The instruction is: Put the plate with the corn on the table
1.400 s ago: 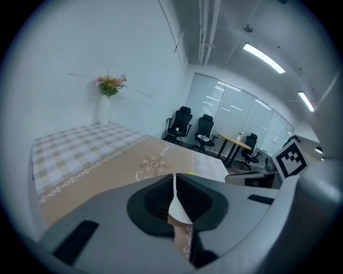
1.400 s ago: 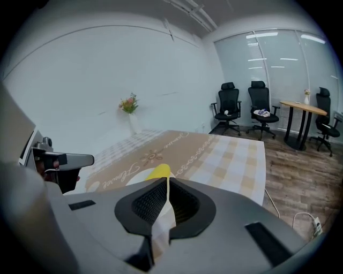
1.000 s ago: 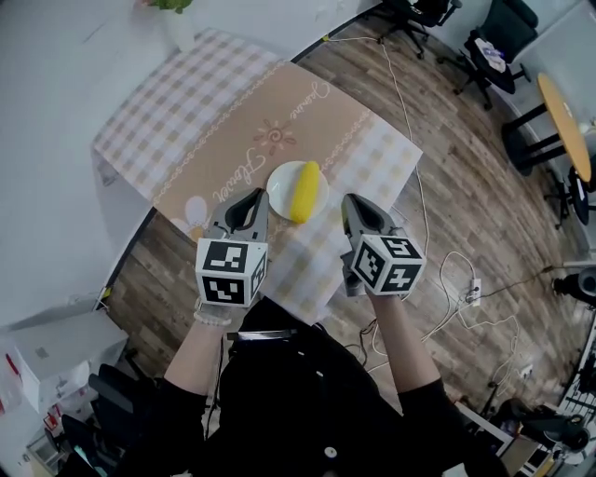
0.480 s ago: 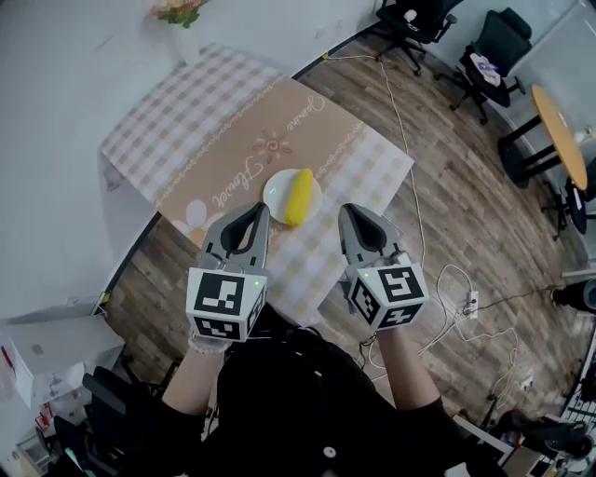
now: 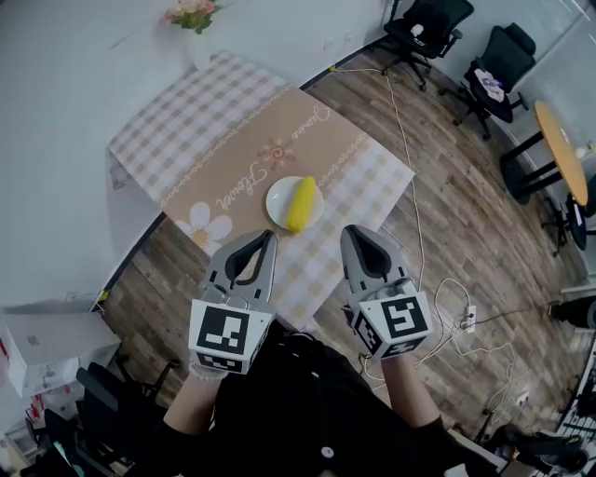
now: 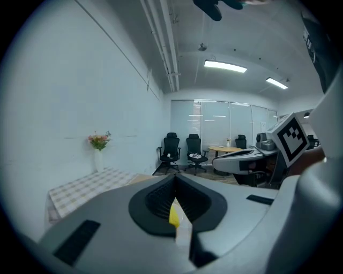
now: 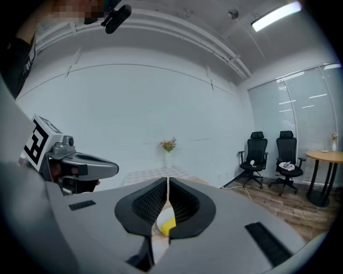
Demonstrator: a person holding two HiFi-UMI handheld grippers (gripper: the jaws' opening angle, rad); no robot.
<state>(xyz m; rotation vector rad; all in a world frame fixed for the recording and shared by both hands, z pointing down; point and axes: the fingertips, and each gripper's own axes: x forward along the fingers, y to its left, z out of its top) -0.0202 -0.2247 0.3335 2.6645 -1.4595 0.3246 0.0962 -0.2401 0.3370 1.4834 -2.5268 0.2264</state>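
A white plate [image 5: 277, 198] with a yellow corn cob [image 5: 300, 203] lies on the checked tablecloth of the table [image 5: 205, 112], near its front edge. My left gripper [image 5: 269, 238] hangs shut and empty, short of the plate on its near left. My right gripper [image 5: 351, 233] is also shut and empty, off the table's edge to the plate's near right. In the left gripper view the closed jaws fill the lower frame, and a sliver of the corn [image 6: 174, 214] shows under them. The right gripper view shows the same corn [image 7: 167, 225] below its closed jaws.
A vase of flowers [image 5: 196, 19] stands at the table's far end by the white wall. Office chairs [image 5: 424, 19] and a round table [image 5: 563, 130] stand on the wooden floor to the right. Cables and a power strip [image 5: 468, 293] lie on the floor near my right side.
Both grippers have drawn back from the plate toward the person and risen. The plate with the corn stays on the table.
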